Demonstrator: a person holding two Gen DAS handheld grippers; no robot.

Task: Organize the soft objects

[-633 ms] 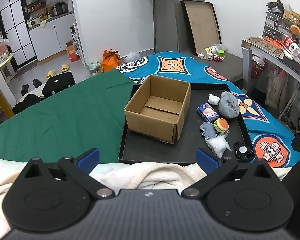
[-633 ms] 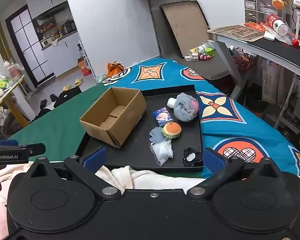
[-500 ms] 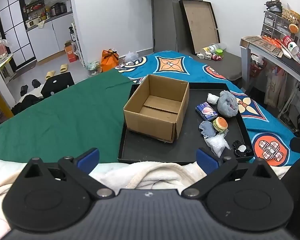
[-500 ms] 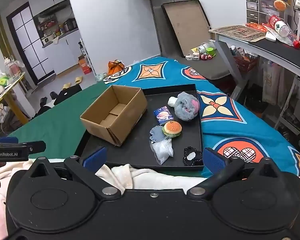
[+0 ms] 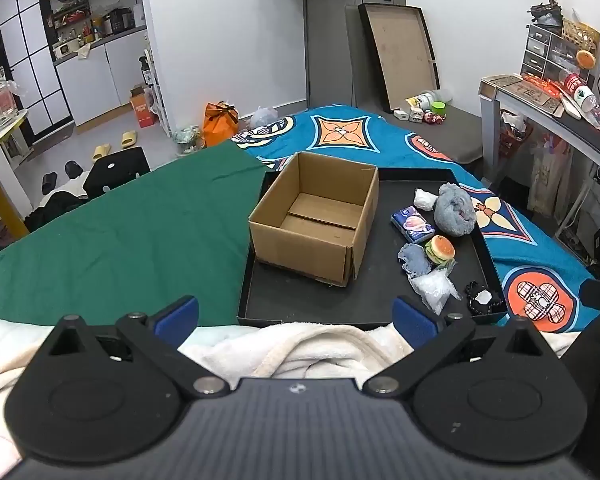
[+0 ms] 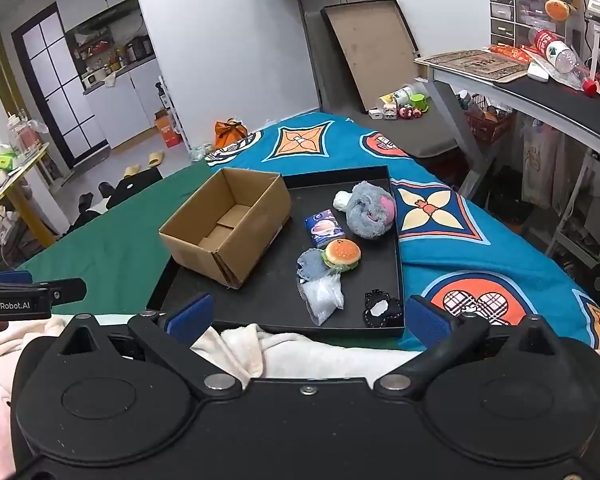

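An open, empty cardboard box (image 5: 316, 220) (image 6: 228, 224) stands on the left half of a black tray (image 5: 300, 300) (image 6: 268, 304). Right of it lie soft things: a grey plush (image 5: 456, 210) (image 6: 370, 210), a white wad (image 5: 425, 199), a blue tissue pack (image 5: 413, 225) (image 6: 325, 228), a burger toy (image 5: 441, 249) (image 6: 342, 254), a grey cloth (image 5: 414, 258), a clear bag (image 5: 434, 290) (image 6: 322, 296) and a black-and-white piece (image 5: 483, 300) (image 6: 382, 308). My left gripper (image 5: 296, 316) and right gripper (image 6: 306, 316) are open and empty, held short of the tray's near edge.
The tray lies on a bed with a green sheet (image 5: 120, 240) and a blue patterned cover (image 6: 440, 240). A cream blanket (image 5: 300, 344) lies under both grippers. A desk (image 6: 540, 92) stands at the right. The left gripper's side shows in the right wrist view (image 6: 24, 298).
Both views have shifted slightly; the tray and box sit a little nearer and lower in view. Nothing was taken hold of.
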